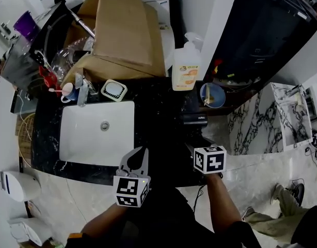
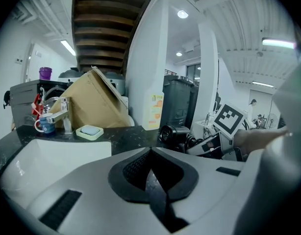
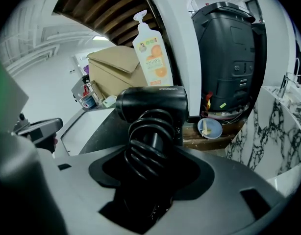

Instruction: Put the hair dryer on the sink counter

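Observation:
The black hair dryer (image 1: 193, 119) hangs over the right end of the dark sink counter (image 1: 158, 99), barrel pointing left. My right gripper (image 1: 199, 142) is shut on its handle, which has the cord coiled round it. The right gripper view shows the barrel (image 3: 150, 104) just beyond my right gripper (image 3: 149, 177); I cannot tell whether the dryer touches the counter. My left gripper (image 1: 137, 160) hovers at the counter's front edge by the white basin (image 1: 96, 133), jaws together and empty. From the left gripper (image 2: 151, 173) view the dryer (image 2: 172, 132) shows to the right.
At the counter's back stand an orange-labelled soap bottle (image 1: 186, 66), a cardboard box (image 1: 122, 30), a soap dish (image 1: 114, 90), a faucet (image 1: 82, 89) and a mug (image 1: 68, 92). A blue plate (image 1: 212, 94) sits right of the counter. A tall black bin (image 3: 229, 58) stands beyond.

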Demonstrator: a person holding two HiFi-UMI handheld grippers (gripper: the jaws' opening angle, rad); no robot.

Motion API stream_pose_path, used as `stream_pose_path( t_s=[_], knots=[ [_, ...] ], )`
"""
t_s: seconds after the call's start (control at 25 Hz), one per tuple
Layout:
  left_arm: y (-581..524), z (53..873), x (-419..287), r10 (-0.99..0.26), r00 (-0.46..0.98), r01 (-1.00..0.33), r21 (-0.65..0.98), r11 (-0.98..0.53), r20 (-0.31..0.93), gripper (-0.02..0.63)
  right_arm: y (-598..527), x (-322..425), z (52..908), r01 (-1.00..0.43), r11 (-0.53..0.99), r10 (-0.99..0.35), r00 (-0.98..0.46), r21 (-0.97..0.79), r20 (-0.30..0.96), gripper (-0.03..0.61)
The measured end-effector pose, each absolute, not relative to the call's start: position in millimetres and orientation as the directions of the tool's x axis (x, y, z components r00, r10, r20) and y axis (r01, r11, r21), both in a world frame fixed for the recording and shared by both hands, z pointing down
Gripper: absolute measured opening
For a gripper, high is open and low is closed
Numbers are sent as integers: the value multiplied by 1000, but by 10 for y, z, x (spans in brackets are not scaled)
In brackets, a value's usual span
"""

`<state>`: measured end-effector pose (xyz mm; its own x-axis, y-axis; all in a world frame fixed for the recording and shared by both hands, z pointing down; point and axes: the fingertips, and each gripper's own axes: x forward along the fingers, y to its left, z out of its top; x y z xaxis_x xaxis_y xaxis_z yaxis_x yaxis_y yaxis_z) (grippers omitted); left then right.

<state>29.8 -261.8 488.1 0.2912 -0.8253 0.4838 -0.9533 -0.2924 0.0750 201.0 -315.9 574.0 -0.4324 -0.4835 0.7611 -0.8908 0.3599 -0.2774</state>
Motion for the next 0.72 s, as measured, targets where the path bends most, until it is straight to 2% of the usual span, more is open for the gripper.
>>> stream_pose_path(
  t_s=[0.72],
  knots=[
    [-2589, 4866, 252, -818, 327, -942, 95, -322, 474, 8, -3259, 1966, 5944, -921, 373, -493, -301, -114, 816, 270]
  ],
)
